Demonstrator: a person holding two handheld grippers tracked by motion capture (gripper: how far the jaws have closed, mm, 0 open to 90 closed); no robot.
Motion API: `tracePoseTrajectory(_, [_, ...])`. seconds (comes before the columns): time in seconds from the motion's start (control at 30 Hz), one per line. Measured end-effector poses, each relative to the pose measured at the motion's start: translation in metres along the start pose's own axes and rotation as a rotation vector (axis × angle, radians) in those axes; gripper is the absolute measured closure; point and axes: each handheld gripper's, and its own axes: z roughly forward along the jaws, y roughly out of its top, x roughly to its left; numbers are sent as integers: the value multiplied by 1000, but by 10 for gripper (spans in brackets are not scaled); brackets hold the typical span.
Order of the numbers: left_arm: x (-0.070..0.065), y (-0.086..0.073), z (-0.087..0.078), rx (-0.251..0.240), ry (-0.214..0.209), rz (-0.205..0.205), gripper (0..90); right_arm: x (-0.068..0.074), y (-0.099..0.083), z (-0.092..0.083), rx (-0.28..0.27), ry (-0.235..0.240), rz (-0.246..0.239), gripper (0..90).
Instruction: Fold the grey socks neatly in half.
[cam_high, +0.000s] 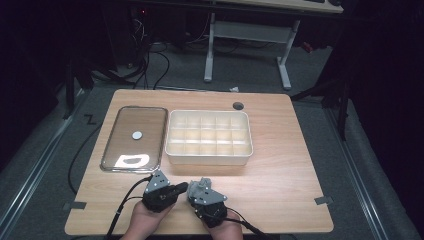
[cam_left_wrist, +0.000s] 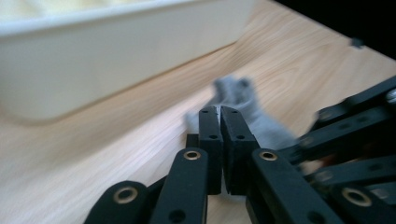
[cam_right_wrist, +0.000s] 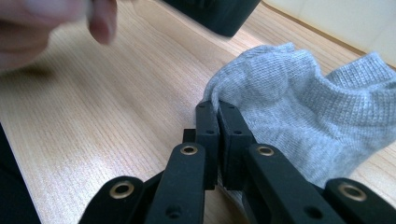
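Black jaws of the right gripper (cam_right_wrist: 218, 108) stood pressed together in the right gripper view, pinching an edge of the grey sock (cam_right_wrist: 299, 116), whose ribbed cuff bunched up on the wood just beyond the tips. A blurred hand (cam_right_wrist: 56, 28) filled that view's upper left corner. In the left gripper view, the left gripper (cam_left_wrist: 220, 112) was likewise clenched, its jaws closed with grey sock fabric (cam_left_wrist: 243, 102) lying just behind and around the tips; whether cloth was actually caught between them could not be told through the blur.

From the high view, both grippers sat near the front edge of the wooden table (cam_high: 290, 175), the left gripper (cam_high: 181, 189) and right gripper (cam_high: 194, 192) angled toward each other with the sock (cam_high: 200, 185) between them. Just behind stood a white divided organiser box (cam_high: 209, 159), its compartments showing nothing inside. To its left lay a clear lid (cam_high: 134, 140) with a round white spot at its middle. A dark grommet hole (cam_high: 238, 105) sat near the table's far edge, and a white desk frame (cam_high: 245, 35) stood on the carpet beyond.
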Motion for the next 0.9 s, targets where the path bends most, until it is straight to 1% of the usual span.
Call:
tracePoseTrajectory(0.03, [-4,3,0,-7,-15,20,881,0,0,0,0,0,0,885])
tracePoseTrajectory(0.07, [-12,5,5,-3,-46,43,886,1,0,0,-4,-1,1,885])
tracePoseTrajectory(0.1, [-13,5,10,8,-52,50,887,1,-1,0,-4,0,2,885])
tracePoseTrajectory(0.13, [-13,3,16,22,-45,56,887,1,-1,1,-4,-2,2,885])
tracePoseTrajectory(0.17, [-10,1,22,46,-36,45,887,2,-1,1,-5,-3,-1,885])
tracePoseTrajectory(0.23, [-3,-3,28,63,-30,10,898,2,-1,1,-6,-5,-1,884])
tracePoseTrajectory(0.33, [1,-4,29,66,-10,21,900,2,-1,1,-7,-5,-1,877])
tracePoseTrajectory(0.43, [3,-6,30,69,-5,21,900,1,2,-3,3,10,5,825])
tracePoseTrajectory(0.47, [3,-6,30,72,-4,22,900,1,5,-7,-7,1,2,823])
tracePoseTrajectory(0.53, [3,-7,30,69,-6,20,900,0,10,-19,-60,-18,13,823])
tracePoseTrajectory(0.6, [3,-7,30,69,-4,23,900,-5,13,-26,-86,-56,21,823])
tracePoseTrajectory(0.63, [3,-7,30,70,-4,25,900,-9,13,-27,-82,-79,22,823])
tracePoseTrajectory(0.67, [3,-8,31,70,-2,34,900,-12,12,-26,-71,-83,27,823])
tracePoseTrajectory(0.7, [3,-8,31,70,-2,34,900,-12,12,-26,-71,-83,27,823])
tracePoseTrajectory(0.73, [3,-9,31,78,6,46,900,-17,6,-18,-19,-85,43,812])
tracePoseTrajectory(0.77, [4,-9,32,83,11,53,900,-17,3,-15,3,-85,43,807])
tracePoseTrajectory(0.8, [4,-9,32,83,11,53,900,-17,3,-15,3,-85,43,807])
tracePoseTrajectory(0.83, [5,-11,32,93,18,52,900,-18,-5,-9,4,-80,49,806])
tracePoseTrajectory(0.87, [5,-11,32,94,24,60,900,-19,-7,-9,-4,-75,57,806])
tracePoseTrajectory(0.9, [5,-11,32,94,24,60,900,-19,-7,-9,-4,-75,57,806])
